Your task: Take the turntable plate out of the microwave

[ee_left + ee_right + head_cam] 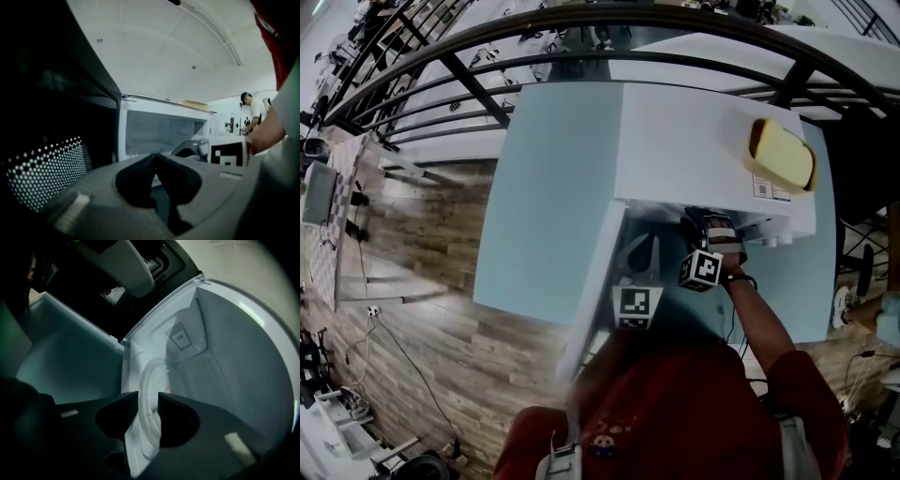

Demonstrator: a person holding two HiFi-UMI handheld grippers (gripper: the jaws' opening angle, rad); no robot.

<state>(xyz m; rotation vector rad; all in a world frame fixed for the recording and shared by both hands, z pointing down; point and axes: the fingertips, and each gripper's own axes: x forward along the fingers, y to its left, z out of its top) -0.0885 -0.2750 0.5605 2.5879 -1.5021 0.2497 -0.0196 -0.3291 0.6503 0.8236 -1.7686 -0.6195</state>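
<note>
At your far left the wooden floor (pixel 422 234) runs alongside the one pale blue worktop (pixel 544 206), which carries a single white microwave (pixel 694 141). Its door (pixel 595 281) stands open on the left, with the dotted mesh of the window facing the cavity. Just beside the door you hold your left gripper (pixel 154 157) with its jaws closed together and nothing between them. Its marker cube (pixel 636 307) shows one black-and-white square pattern and no words. Next to it, your right gripper (pixel 148 399) reaches into the cavity, and its own marker cube (pixel 701 270) sits at the mouth of the oven. Its jaws stand wide and straddle the rim of the one glass turntable plate (pixel 154 380), which lies on the cavity floor; you cannot tell whether the pads touch the glass. On the cavity wall there is one small label (pixel 179 339), its print too small to read. Farther right, one sticker (pixel 766 187) sits near the front edge of the microwave's top, also unreadable. One yellow block (pixel 783 155) rests on the top's right corner.
</note>
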